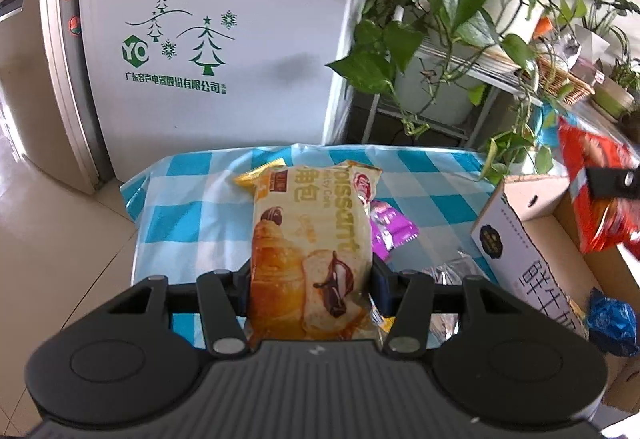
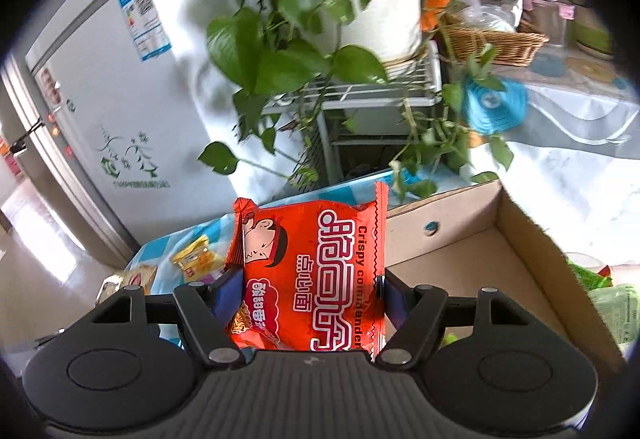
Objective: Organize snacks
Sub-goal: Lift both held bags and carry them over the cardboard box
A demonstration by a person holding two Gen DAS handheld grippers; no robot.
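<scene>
Left gripper (image 1: 310, 275): jaws closed in on a croissant packet (image 1: 308, 247), one dark finger pressed against each long side of its lower half. Packet runs straight out along the finger axis, held level, lifted off the desk (image 1: 192, 223). Linkage arms angled inward, symmetric.

Right gripper (image 2: 308, 295): jaws clamped on a red crispy-noodle packet (image 2: 316, 271), blue-padded fingers (image 2: 226, 293) on both edges near its lower part. Packet sticks forward and up. In the left wrist view only one black fingertip of the right gripper (image 1: 612, 183) shows, across the red packet, at far right above the left gripper's level.
</scene>
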